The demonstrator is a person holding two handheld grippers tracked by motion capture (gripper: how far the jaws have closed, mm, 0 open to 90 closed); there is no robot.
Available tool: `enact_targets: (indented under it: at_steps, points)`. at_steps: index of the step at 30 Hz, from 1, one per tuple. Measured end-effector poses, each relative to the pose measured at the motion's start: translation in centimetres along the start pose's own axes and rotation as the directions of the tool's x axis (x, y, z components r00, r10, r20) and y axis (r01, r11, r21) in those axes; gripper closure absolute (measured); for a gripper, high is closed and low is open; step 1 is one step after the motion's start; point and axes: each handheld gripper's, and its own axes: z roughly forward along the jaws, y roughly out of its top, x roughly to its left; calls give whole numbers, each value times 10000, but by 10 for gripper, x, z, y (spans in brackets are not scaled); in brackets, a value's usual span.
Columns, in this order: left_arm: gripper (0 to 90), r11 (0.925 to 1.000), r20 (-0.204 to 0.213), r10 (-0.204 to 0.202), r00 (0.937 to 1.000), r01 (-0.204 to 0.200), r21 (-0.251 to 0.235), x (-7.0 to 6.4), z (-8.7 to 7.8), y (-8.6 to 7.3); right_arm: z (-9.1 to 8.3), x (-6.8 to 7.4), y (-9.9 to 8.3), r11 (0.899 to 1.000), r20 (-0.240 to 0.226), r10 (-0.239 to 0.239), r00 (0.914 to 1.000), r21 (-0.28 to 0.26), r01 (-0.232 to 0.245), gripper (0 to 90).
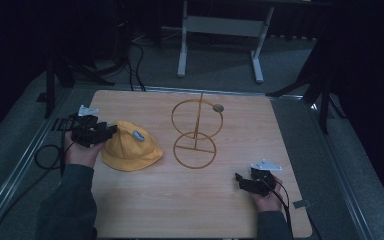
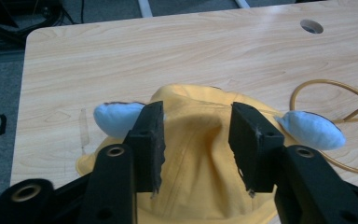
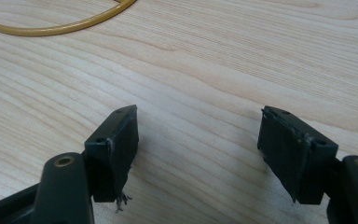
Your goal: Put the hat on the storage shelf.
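Observation:
A yellow hat (image 1: 130, 147) with pale blue ears (image 2: 116, 119) lies at the left of the wooden table (image 1: 180, 210). My left gripper (image 1: 111, 129) reaches onto it from the left. In the left gripper view its jaws (image 2: 196, 112) stand on either side of the hat's crown (image 2: 196, 154), and the cloth between them is creased and pinched. A gold wire stand (image 1: 196, 135) with two rings on a rod stands at mid-table. My right gripper (image 1: 239, 179) rests near the front right, its jaws (image 3: 198, 112) wide open over bare wood.
A round cable hole (image 1: 218, 107) sits in the table behind the stand. The stand's base ring (image 3: 60, 30) lies ahead of the right gripper. Black cables (image 1: 47, 157) trail on the floor at left. White desk legs (image 1: 182, 50) stand beyond the table.

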Motion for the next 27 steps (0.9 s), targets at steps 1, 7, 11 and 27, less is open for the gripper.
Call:
enact_targets:
  at_steps: [1,7,11,27]
  points:
    - [542,10000,-19,5,10000,-5,11,-1,0,1,0,0,0,10000,-1,1,10000,0,-1,286]
    - [523,9997,-1,230,9997,-230,5,-7,4,8,0,0,0,10000,-1,-5,10000,-3,5,286]
    - [505,9997,-14,229,9997,-229,93,-13,7,14,0,0,0,10000,-3,-4,10000,-2,4,286]
    - [290,9976,-1499,538,9872,-466,517,-41,30,12,0,0,0,10000,-3,4,10000,2,-4,286]
